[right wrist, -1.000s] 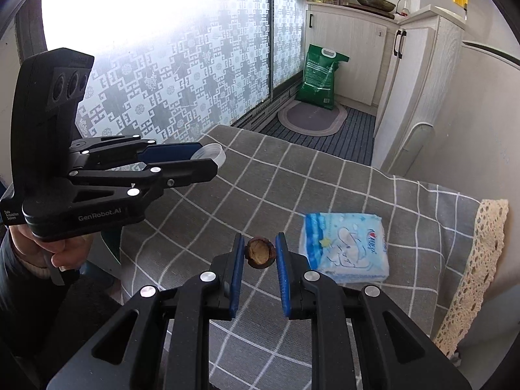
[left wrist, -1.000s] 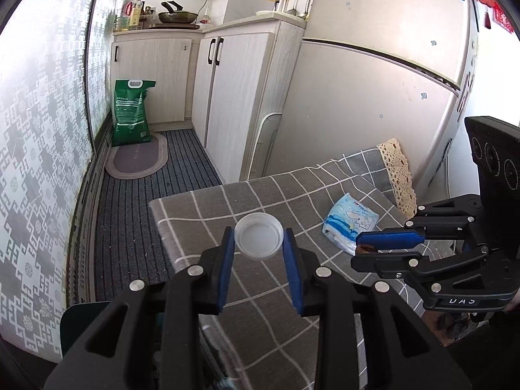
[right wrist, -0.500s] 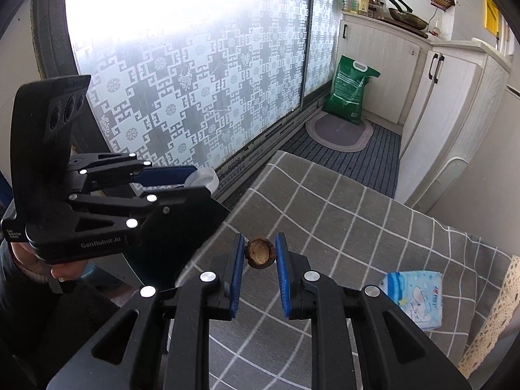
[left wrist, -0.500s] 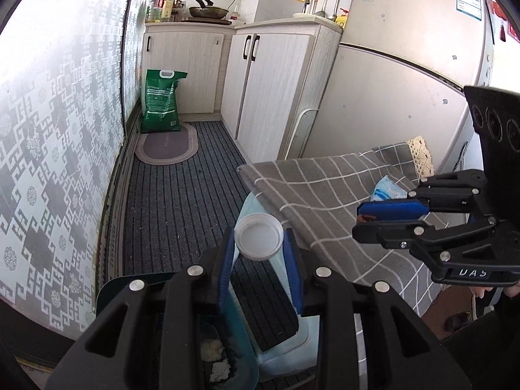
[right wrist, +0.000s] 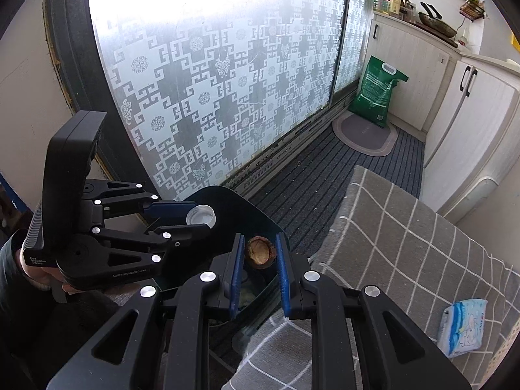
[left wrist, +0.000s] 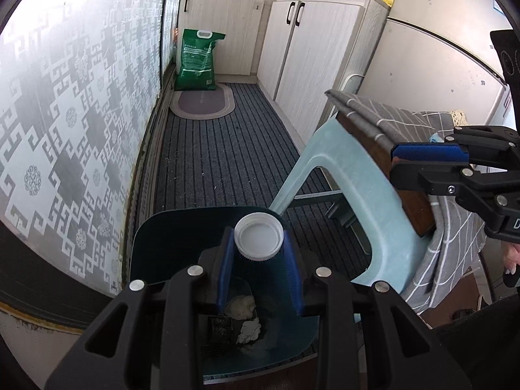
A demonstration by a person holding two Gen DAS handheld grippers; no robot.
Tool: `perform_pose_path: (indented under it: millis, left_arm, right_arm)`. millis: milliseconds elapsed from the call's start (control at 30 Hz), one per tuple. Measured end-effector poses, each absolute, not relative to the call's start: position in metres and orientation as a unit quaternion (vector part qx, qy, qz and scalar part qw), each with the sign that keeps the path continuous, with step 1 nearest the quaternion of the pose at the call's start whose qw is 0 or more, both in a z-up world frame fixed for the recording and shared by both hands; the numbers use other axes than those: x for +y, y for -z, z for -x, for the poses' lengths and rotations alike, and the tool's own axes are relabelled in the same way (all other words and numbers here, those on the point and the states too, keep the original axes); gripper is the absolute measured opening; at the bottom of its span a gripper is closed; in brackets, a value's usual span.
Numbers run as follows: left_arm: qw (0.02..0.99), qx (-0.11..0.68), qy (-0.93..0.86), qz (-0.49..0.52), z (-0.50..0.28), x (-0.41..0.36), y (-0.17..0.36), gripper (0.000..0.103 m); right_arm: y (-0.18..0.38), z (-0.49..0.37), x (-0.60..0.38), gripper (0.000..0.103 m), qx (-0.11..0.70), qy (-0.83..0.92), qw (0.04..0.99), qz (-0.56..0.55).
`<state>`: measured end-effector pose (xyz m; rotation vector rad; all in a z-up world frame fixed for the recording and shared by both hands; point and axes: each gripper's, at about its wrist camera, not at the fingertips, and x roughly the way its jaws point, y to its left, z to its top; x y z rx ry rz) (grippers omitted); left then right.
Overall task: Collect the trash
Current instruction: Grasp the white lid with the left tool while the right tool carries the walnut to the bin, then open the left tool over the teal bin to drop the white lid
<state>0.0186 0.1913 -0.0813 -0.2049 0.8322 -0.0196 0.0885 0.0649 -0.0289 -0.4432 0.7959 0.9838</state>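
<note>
Both claws loaded | left claw (left wrist: pixel 259 253) clamps cap (left wrist: pixel 259 240) | right claw (right wrist: pixel 259 260) clamps nutshell (right wrist: pixel 260 251) | bin (left wrist: pixel 156 247) floor half-hidden

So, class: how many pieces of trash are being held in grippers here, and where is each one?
2. The white bottle cap sits between the left gripper fingers above the dark bin; the walnut shell is in the right gripper near the bin's rim.

Bright daylight thru frosted window (right wrist: pixel 211 65), glare blown out, fisheye edges warped.
</note>
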Motion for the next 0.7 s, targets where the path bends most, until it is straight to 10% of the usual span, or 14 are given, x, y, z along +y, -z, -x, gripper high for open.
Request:
perform_pose_path:
  millis: [700]
  left_arm:
    - [0.878,0.468,-0.033,0.1,-0.006,0.212,0.137,0.033]
  right_arm:
    - [0.067,-0.077,0.115,0.019,0.408,-0.452,0.76,0.226]
